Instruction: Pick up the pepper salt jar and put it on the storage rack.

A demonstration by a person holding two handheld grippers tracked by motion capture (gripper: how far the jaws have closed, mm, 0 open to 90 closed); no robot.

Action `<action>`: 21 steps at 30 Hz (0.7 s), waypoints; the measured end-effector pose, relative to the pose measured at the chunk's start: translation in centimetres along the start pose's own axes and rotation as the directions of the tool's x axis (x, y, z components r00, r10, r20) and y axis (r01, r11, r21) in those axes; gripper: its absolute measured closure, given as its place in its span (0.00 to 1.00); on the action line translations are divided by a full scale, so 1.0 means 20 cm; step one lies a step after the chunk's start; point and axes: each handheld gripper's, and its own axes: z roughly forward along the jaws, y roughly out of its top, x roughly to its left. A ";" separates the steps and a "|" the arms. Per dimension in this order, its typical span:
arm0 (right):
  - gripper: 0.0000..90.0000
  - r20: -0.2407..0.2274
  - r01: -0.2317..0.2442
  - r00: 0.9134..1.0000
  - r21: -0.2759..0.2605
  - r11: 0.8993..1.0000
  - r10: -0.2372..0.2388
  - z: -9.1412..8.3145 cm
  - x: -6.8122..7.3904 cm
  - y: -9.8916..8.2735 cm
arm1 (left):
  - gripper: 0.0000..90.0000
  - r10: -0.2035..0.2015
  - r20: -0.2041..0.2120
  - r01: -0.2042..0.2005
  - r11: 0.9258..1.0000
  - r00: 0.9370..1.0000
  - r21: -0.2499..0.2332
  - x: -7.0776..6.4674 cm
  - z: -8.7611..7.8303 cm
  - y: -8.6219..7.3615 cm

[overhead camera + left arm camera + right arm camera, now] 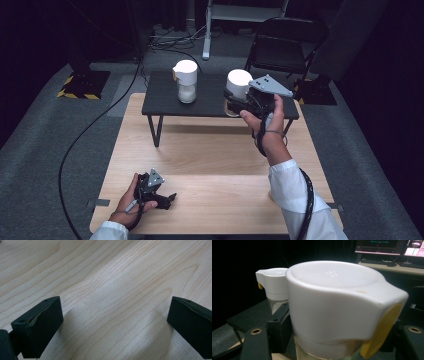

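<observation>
My right gripper reaches to the far right, its jaws closed around the near white-lidded jar on the small black table. The second jar stands far left — well apart. My left gripper rests low over the wooden table — jaws spread, holding nothing.

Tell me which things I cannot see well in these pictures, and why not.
- Near jar: in the right gripper view the bottom edge cuts off its glass body; in the high view the right gripper hides it, so grip contact is unclear.
- Far jar: contents too small to identify.
- Left gripper: in the high view its jaws are too dark and small to judge.
</observation>
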 end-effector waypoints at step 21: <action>0.33 0.027 -0.013 1.000 0.005 1.000 0.013 0.16 -0.01 -0.05 | 0.00 -0.002 0.002 0.002 1.000 1.000 0.000 0.00 0.00 0.00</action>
